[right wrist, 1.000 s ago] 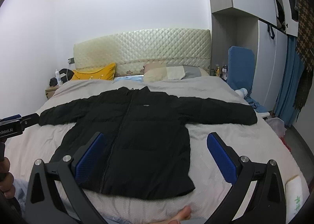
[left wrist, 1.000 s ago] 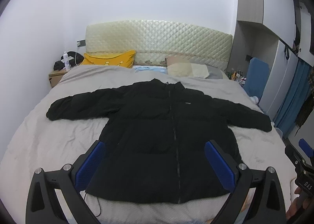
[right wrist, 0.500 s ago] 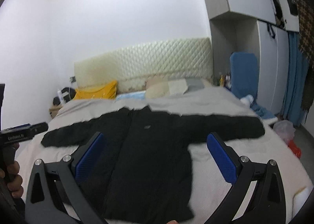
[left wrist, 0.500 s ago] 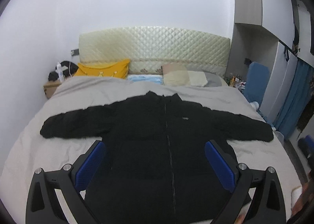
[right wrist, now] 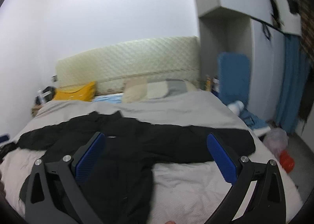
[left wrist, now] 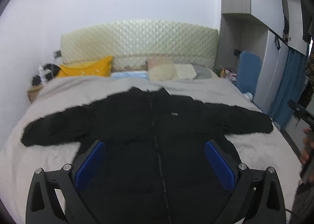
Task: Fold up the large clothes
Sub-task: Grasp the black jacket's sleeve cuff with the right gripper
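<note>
A large black puffer jacket lies flat, front up, zipped, on the grey bed cover, both sleeves spread out sideways. It also shows in the right wrist view. My left gripper is open and empty, held above the jacket's lower middle. My right gripper is open and empty, above the jacket's right side and right sleeve. The jacket's hem is hidden below both views.
Pillows lie at the quilted headboard: a yellow one and a beige one. A cluttered nightstand stands at the left. A blue cushion, blue curtain and floor items are right of the bed.
Both grippers have moved forward over the bed and closer to the jacket. The right one has swung toward the right sleeve. Both stayed open; the jacket has not moved.
</note>
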The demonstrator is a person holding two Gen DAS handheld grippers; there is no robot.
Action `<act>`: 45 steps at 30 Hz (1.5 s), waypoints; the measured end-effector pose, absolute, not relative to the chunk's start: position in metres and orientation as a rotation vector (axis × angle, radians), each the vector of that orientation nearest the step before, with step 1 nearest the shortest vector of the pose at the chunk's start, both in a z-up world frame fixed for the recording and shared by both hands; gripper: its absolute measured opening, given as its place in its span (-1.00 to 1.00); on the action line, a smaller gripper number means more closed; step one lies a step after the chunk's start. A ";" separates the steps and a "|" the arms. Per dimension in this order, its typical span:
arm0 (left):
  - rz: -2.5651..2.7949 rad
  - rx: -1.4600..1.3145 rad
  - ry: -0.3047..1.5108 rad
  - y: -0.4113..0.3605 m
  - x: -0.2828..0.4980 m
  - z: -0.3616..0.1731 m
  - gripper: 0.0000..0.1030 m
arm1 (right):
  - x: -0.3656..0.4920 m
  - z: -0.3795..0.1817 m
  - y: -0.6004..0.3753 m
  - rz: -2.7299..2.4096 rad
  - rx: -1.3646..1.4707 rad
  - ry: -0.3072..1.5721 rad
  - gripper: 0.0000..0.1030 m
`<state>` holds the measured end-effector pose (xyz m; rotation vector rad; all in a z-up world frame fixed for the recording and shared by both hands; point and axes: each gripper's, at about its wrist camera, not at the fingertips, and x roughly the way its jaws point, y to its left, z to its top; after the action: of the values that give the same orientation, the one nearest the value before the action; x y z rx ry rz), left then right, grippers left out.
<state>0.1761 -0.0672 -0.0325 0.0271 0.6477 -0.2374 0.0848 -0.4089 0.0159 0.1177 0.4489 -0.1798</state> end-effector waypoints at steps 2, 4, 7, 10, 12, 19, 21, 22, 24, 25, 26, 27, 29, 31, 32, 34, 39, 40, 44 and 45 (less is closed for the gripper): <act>-0.237 0.031 0.652 -0.068 0.181 -0.042 1.00 | 0.097 -0.003 -0.429 -0.152 0.156 0.453 0.99; -0.226 0.028 0.647 -0.064 0.186 -0.052 1.00 | 0.111 -0.031 -0.455 -0.169 0.226 0.501 0.99; -0.199 0.007 0.637 -0.053 0.190 -0.070 1.00 | 0.125 -0.068 -0.491 -0.178 0.286 0.555 0.94; -0.161 0.045 0.691 -0.049 0.205 -0.095 1.00 | 0.144 -0.111 -0.537 -0.235 0.399 0.640 0.65; -0.155 0.004 0.693 -0.042 0.212 -0.102 0.99 | 0.149 -0.134 -0.567 -0.258 0.510 0.657 0.65; -0.099 0.011 0.683 -0.031 0.233 -0.114 0.99 | 0.183 -0.199 -0.651 -0.390 0.721 0.687 0.65; -0.087 0.027 0.728 -0.031 0.243 -0.124 0.99 | 0.186 -0.210 -0.673 -0.458 0.811 0.655 0.65; -0.077 0.037 0.749 -0.031 0.246 -0.130 0.99 | 0.185 -0.214 -0.682 -0.492 0.842 0.635 0.65; -0.057 0.030 0.777 -0.027 0.253 -0.140 1.00 | 0.176 -0.235 -0.713 -0.579 0.984 0.557 0.65; -0.043 0.003 0.780 -0.022 0.255 -0.143 1.00 | 0.175 -0.241 -0.720 -0.583 1.015 0.540 0.65; -0.041 -0.035 0.778 -0.013 0.257 -0.144 1.00 | 0.174 -0.245 -0.726 -0.584 1.027 0.495 0.65; -0.051 -0.068 0.767 -0.004 0.258 -0.145 1.00 | 0.175 -0.245 -0.726 -0.578 0.999 0.469 0.68; 0.019 -0.040 0.733 0.011 0.261 -0.142 0.99 | 0.183 -0.244 -0.723 -0.557 0.916 0.461 0.69; 0.054 -0.023 0.719 0.019 0.264 -0.139 0.99 | 0.182 -0.241 -0.728 -0.554 0.926 0.426 0.69; 0.060 -0.029 0.718 0.024 0.265 -0.139 0.99 | 0.182 -0.240 -0.731 -0.558 0.939 0.415 0.69; 0.062 -0.044 0.731 0.031 0.265 -0.140 0.99 | 0.182 -0.240 -0.741 -0.566 0.958 0.401 0.57; 0.022 -0.055 0.793 0.029 0.261 -0.154 0.99 | 0.192 -0.239 -0.746 -0.559 1.018 0.470 -0.19; 0.005 -0.060 0.804 0.026 0.261 -0.158 0.99 | 0.192 -0.237 -0.746 -0.554 1.015 0.480 -0.30; -0.011 -0.017 0.808 0.016 0.262 -0.160 0.99 | 0.188 -0.208 -0.732 -0.553 0.979 0.458 -0.83; -0.025 0.004 0.820 0.016 0.263 -0.158 0.99 | 0.186 -0.198 -0.729 -0.552 0.970 0.449 -0.86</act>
<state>0.2634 0.0162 -0.1576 0.0043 0.8198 -0.0254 0.1859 -0.7295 -0.1984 0.9701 0.4487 -0.5517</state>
